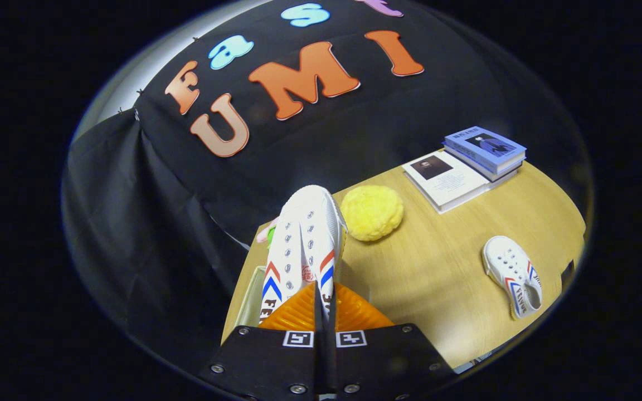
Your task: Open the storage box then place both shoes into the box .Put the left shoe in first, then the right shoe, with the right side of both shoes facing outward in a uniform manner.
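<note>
The claw (321, 303) grips a white shoe (304, 245) above the table edge (241, 284), box (251, 301) beneath.

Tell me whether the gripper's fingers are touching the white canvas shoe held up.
Touching: the gripper view shows the gripper fingers closed together on the white canvas shoe's heel end.

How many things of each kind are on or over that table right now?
Shoes: 2, one held between the fingers, which are shut on the shoe, and the other shoe lying on the table.
Books: 2, a blue book resting partly on a white book.
Yellow sponge: 1.
Storage box: 1.
Total: 6.
</note>
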A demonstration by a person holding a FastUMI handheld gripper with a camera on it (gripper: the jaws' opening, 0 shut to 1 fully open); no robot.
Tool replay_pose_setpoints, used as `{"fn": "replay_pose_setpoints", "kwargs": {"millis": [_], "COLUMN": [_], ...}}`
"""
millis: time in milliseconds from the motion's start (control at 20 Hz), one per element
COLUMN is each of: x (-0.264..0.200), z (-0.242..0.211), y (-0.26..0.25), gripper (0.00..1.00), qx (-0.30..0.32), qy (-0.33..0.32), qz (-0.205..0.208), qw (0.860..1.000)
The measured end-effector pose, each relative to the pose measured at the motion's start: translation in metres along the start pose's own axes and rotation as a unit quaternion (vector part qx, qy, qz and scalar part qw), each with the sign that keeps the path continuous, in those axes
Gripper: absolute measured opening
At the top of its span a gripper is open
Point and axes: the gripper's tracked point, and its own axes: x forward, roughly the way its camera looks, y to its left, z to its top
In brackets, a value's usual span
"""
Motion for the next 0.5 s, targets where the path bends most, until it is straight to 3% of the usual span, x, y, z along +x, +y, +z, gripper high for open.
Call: {"fn": "replay_pose_setpoints", "kwargs": {"millis": [500], "x": [0.043], "z": [-0.06], "y": [0.064], "gripper": [0.0], "qx": [-0.018], "qy": [0.041], "qz": [-0.001], "qw": [0.999]}}
